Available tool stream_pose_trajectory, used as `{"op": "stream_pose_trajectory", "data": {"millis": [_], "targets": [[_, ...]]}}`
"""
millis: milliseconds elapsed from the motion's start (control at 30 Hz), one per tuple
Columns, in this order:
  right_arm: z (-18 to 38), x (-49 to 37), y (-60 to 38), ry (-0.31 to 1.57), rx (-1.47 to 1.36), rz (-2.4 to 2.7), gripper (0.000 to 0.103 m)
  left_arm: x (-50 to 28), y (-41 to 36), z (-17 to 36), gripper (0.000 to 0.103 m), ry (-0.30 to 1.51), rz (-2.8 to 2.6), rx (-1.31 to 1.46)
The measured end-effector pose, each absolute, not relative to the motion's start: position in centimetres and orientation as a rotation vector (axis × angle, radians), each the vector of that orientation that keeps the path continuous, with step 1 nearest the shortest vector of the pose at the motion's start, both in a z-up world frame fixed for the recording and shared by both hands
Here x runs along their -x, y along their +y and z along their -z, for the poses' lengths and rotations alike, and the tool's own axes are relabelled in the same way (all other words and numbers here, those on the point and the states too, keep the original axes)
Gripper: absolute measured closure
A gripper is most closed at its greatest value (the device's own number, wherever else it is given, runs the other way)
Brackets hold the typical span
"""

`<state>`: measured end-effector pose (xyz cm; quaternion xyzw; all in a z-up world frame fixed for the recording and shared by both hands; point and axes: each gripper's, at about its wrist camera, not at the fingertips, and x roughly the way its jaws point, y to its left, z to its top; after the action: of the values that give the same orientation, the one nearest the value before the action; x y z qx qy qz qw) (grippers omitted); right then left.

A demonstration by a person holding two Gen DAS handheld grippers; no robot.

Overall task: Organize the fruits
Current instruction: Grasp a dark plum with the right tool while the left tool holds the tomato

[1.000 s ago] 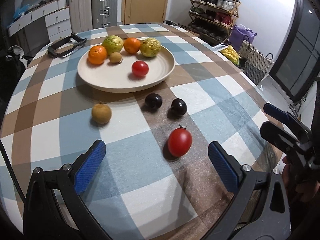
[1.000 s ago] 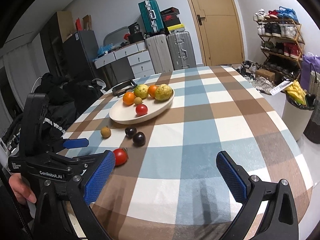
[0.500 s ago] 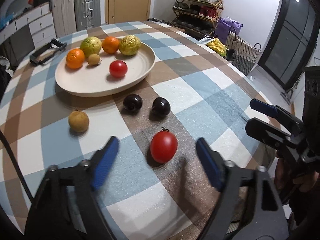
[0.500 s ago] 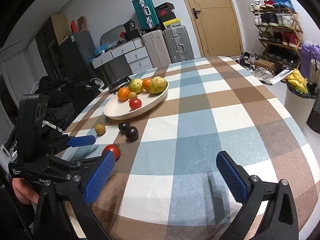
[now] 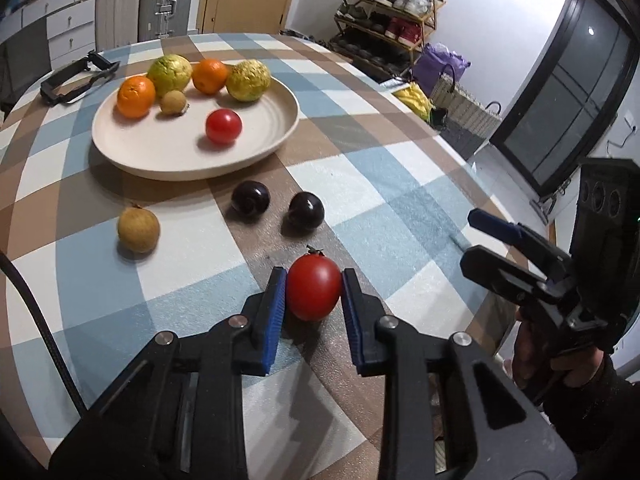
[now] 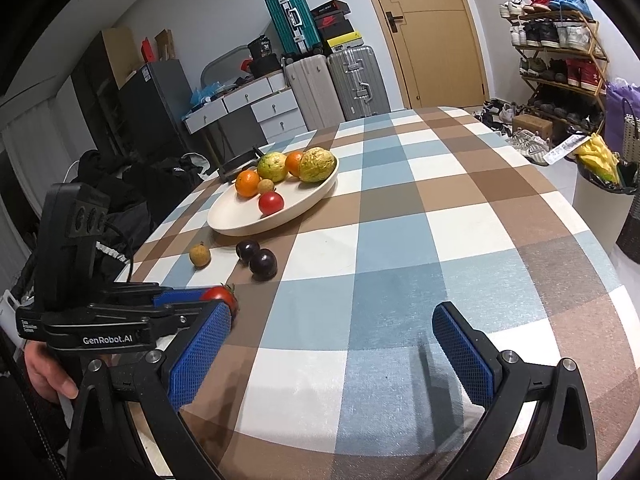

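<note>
now left gripper (image 5: 313, 294) tight around tomato (image 5: 313, 289); right gripper (image 6: 332, 350) agape

Left gripper (image 5: 313, 294) fingers (image 5: 275, 300) just closed, angled downward; right gripper (image 6: 332, 354) fingers wide apart.

The left tool (image 6: 208, 300) hides most of the red tomato (image 6: 220, 294) in the right wrist view.

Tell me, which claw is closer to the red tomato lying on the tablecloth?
Left. The left claw has its pads pressed on both sides of the tomato. The right claw hangs open over bare tablecloth, off to the tomato's side.
</note>
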<state>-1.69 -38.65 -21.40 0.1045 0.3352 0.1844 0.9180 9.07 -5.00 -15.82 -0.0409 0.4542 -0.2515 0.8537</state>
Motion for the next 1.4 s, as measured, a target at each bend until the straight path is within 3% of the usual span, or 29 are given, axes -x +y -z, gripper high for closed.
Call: {"op": "stream_pose_trajectory", "data": {"millis": [600, 1400], "targets": [[20.8, -0.4, -35.3, 0.752, -0.145, -0.389, 0.000, -7.4, 0.8, 11.6, 0.078, 0.838, 0.493, 0.176], [21.2, -5.7, -29.2, 0.807, -0.044, -0.423, 0.001, -8.0, 8.6, 12.9, 0.078, 0.826, 0.431, 0.318]]}}
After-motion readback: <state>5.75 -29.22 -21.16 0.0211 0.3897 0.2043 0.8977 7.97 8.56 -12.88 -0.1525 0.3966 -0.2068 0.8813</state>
